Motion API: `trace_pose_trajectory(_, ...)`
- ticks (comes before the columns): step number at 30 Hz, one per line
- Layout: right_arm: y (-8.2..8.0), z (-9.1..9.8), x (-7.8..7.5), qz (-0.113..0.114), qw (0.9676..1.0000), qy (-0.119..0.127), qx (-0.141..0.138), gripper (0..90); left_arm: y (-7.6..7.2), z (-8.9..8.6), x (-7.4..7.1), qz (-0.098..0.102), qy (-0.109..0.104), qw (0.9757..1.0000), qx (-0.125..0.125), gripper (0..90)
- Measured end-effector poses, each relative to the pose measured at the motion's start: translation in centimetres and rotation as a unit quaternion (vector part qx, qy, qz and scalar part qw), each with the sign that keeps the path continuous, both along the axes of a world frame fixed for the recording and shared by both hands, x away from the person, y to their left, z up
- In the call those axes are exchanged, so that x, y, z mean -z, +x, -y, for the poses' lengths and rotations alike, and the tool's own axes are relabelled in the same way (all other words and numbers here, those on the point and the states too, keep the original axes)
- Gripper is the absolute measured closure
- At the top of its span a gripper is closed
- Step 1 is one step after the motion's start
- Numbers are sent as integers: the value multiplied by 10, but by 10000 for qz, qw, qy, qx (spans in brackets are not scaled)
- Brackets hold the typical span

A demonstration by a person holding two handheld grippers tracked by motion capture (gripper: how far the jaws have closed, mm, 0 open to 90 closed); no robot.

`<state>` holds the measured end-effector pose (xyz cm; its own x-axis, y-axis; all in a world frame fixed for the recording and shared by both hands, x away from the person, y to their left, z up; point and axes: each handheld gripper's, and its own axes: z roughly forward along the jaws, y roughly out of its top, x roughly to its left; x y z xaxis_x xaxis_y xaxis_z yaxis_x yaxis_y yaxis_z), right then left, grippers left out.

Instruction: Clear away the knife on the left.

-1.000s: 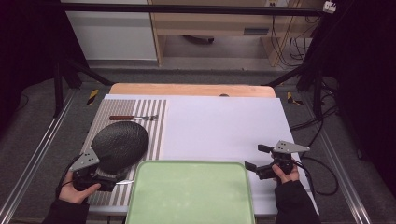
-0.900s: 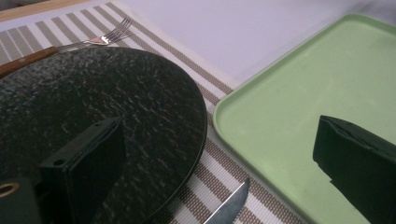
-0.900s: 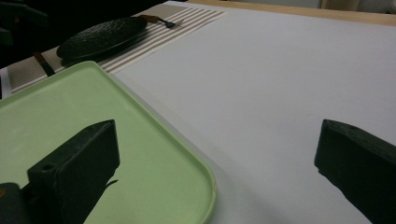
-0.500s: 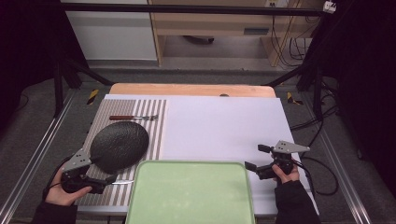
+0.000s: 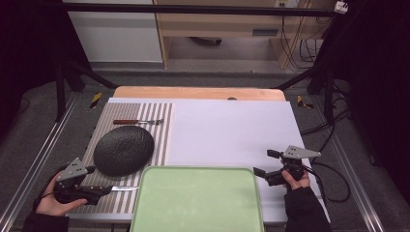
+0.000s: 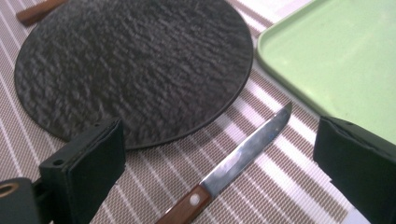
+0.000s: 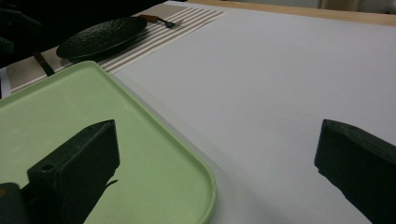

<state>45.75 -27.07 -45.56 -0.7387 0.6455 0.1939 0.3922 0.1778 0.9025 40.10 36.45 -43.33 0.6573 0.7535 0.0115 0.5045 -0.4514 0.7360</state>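
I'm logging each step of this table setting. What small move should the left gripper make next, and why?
Probably ease the left gripper forward and down, then close on the knife. Its jaws stand open, with the wooden handle lying between them on the striped mat, beside the dark plate and the green tray.

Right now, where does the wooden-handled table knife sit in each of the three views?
High view: the wooden-handled table knife lies lower left on the striped placemat, its handle partly under the left gripper.
Left gripper view: bottom centre, between the open jaws, blade pointing up and right.
Right gripper view: only a dark sliver of handle at the far left.
Shared landmark: the round black textured plate, just beyond the knife.
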Motion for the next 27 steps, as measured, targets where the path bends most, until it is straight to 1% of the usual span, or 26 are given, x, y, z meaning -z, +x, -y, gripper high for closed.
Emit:
trace_pose_trajectory(4,0,0,0,-8,10000,-8,-3,2,-1,-8,2,-124,85,9999,-82,47)
trace_pose_trajectory(8,0,-1,0,-12,10000,-13,-2,2,0,-13,7,-300,195,9993,-143,80)
trace_pose_trajectory(10,0,-1,0,-13,10000,-11,2,2,1,-15,10,-403,296,9986,-142,106)
trace_pose_trajectory(11,0,-1,1,-10,10000,-18,-4,2,1,-15,11,-447,308,9984,-129,123)
trace_pose_trajectory(13,0,-1,1,-10,10000,-22,-3,2,2,-15,13,-498,375,9980,-85,158)
trace_pose_trajectory(15,0,-1,1,-12,10000,-20,-3,2,3,-15,16,-512,519,9973,-37,186)
trace_pose_trajectory(17,0,-1,1,-10,10000,-19,-4,2,4,-15,18,-553,557,9969,33,215)
trace_pose_trajectory(19,0,0,0,-8,10000,-15,3,2,5,-16,20,-541,625,9966,64,248)
trace_pose_trajectory(23,0,0,0,-12,10000,-17,3,2,6,-18,21,-555,626,9964,132,344)
trace_pose_trajectory(24,0,0,0,-12,10000,-18,1,3,6,-18,21,-555,626,9964,132,356)
trace_pose_trajectory(25,0,-1,1,-10,10000,-24,-1,2,6,-18,23,-532,669,9961,215,368)
trace_pose_trajectory(27,0,-1,1,-11,10000,-24,-2,2,6,-18,23,-528,726,9956,278,413)
